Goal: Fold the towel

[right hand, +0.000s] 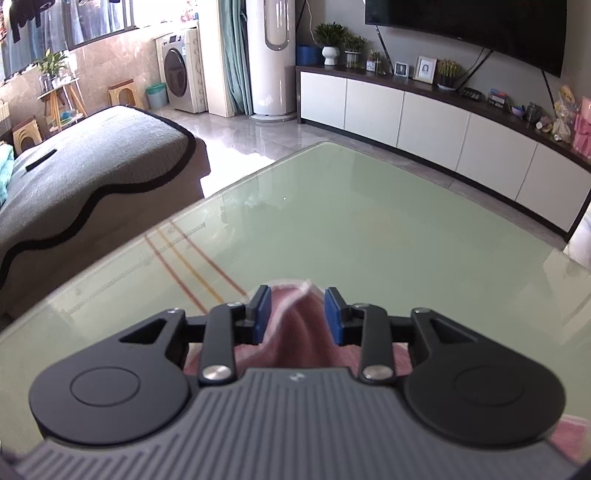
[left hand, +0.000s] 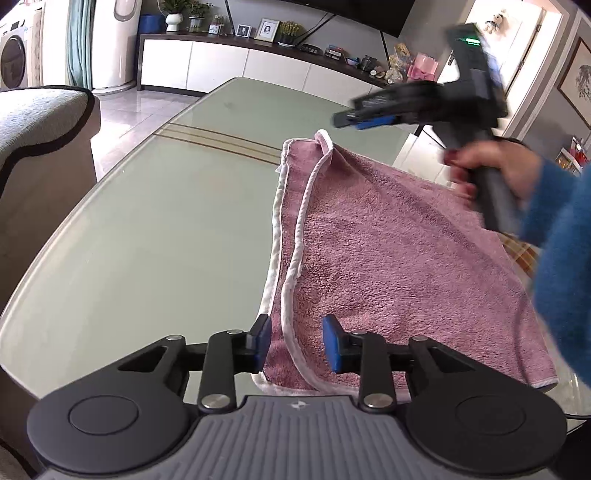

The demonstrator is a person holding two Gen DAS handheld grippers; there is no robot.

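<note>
A pink towel [left hand: 388, 236] with white trim lies folded over on the pale green glass table [left hand: 147, 229], its trimmed edges running along the left side. My left gripper [left hand: 296, 345] hovers over the near trimmed edge with its blue pads apart and not pressing the cloth. A hand in a blue sleeve holds my right gripper [left hand: 347, 120], blurred, just above the towel's far corner. In the right wrist view, the right gripper [right hand: 297, 317] is open, and the raised towel corner [right hand: 295, 336] sits loose between its pads.
A grey sofa [right hand: 92, 162] stands off the table's left side. A long white cabinet [right hand: 443, 125] with plants and frames runs along the far wall under a TV [right hand: 480, 26]. Bare glass [right hand: 369, 221] stretches ahead of the towel.
</note>
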